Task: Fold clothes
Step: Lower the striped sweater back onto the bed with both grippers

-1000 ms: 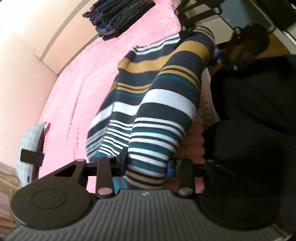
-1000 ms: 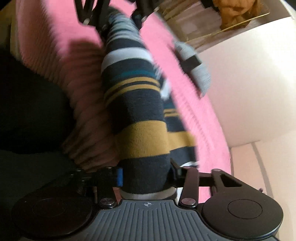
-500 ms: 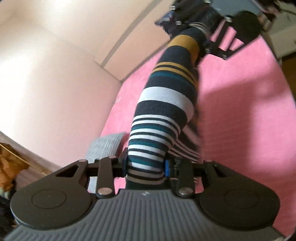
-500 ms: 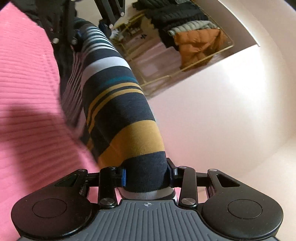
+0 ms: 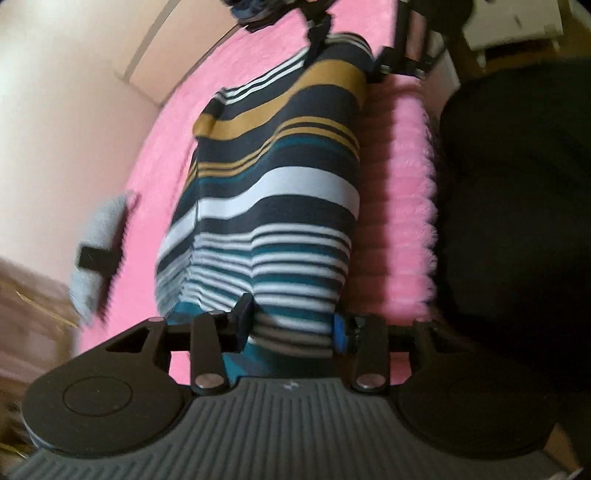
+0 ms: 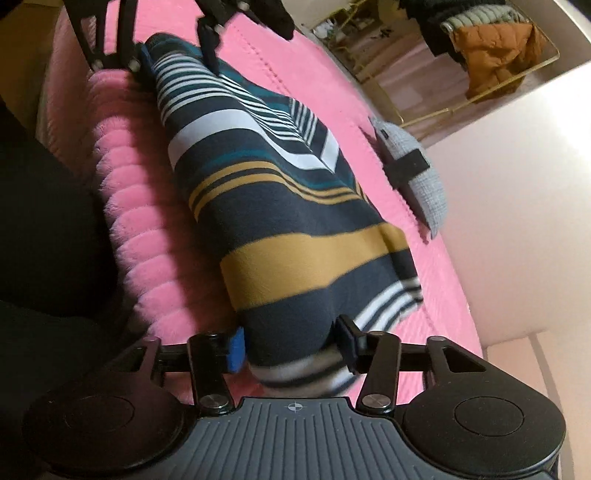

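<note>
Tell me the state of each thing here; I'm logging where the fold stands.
striped sweater: folded over, lying on the bed, held at both ends.
left tongs: shut on the sweater's thin-striped end.
right tongs: shut on the sweater's navy end.
pink bed cover: spread flat under the sweater.
grey cloth: lying on the cover beside the sweater, apart from it.

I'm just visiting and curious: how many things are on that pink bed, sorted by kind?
Striped garments: 1, the striped sweater held at both ends by the left gripper and right gripper.
Grey folded items: 1, the grey knit piece.
Dark clothes piles: 1, the dark stack.
Total: 3
</note>
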Available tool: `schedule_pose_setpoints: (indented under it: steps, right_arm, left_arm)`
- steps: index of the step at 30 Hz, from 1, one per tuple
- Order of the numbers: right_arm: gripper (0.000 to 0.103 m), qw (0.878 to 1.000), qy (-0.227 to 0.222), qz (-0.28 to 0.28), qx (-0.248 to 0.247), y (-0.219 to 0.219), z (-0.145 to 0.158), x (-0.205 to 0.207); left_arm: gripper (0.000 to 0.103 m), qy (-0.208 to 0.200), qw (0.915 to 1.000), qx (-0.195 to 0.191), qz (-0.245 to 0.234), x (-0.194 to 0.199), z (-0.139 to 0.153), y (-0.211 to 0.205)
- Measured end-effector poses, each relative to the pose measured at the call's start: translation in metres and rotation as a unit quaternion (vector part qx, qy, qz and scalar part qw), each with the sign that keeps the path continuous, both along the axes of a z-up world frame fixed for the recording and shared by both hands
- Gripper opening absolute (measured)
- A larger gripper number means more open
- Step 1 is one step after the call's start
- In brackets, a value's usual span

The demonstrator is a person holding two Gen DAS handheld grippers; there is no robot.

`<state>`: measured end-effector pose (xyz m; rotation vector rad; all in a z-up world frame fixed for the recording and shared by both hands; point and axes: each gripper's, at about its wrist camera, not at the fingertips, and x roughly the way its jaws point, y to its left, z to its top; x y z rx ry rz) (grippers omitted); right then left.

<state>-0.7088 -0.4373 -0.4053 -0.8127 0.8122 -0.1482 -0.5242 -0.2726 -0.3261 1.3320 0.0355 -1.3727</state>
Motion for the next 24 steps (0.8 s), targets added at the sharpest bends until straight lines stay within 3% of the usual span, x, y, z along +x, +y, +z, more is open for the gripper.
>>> schedule_pose_setpoints:
  steps: [5, 8, 12, 13, 15, 16, 20, 24]
  right_arm:
    - [0.056, 0.995, 0.0, -0.093, 0.032, -0.009, 0.0, -0.033]
    - [0.056, 0.981, -0.026, -0.178, 0.066, -0.039, 0.008, -0.047]
    - [0.056, 0.952, -0.103, -0.232, 0.173, -0.069, 0.044, -0.051]
    - [0.057, 0.942, -0.122, -0.233, 0.21, -0.076, 0.052, -0.045]
    - [0.071, 0.92, -0.151, -0.229, 0.279, -0.091, 0.062, -0.029]
    - [0.071, 0.909, -0.162, -0.227, 0.31, -0.098, 0.065, -0.02]
    - [0.071, 0.872, -0.161, -0.211, 0.411, -0.127, 0.067, 0.023]
    - [0.071, 0.854, -0.127, -0.205, 0.461, -0.153, 0.057, 0.07]
  left_arm:
    - [0.041, 0.094, 0.9936, 0.006, 0.062, 0.035, 0.023, 0.038]
    - [0.044, 0.148, 0.9815, -0.013, 0.121, 0.058, 0.037, 0.049]
    - [0.044, 0.22, 0.9541, -0.055, 0.195, 0.102, 0.049, 0.039]
    - [0.044, 0.243, 0.9446, -0.068, 0.21, 0.116, 0.051, 0.03]
    - [0.045, 0.293, 0.9232, -0.088, 0.232, 0.142, 0.056, 0.013]
    - [0.047, 0.318, 0.9116, -0.097, 0.241, 0.155, 0.058, 0.004]
    - [0.048, 0.404, 0.872, -0.11, 0.254, 0.201, 0.056, -0.038]
    - [0.047, 0.437, 0.855, -0.082, 0.266, 0.234, 0.033, -0.083]
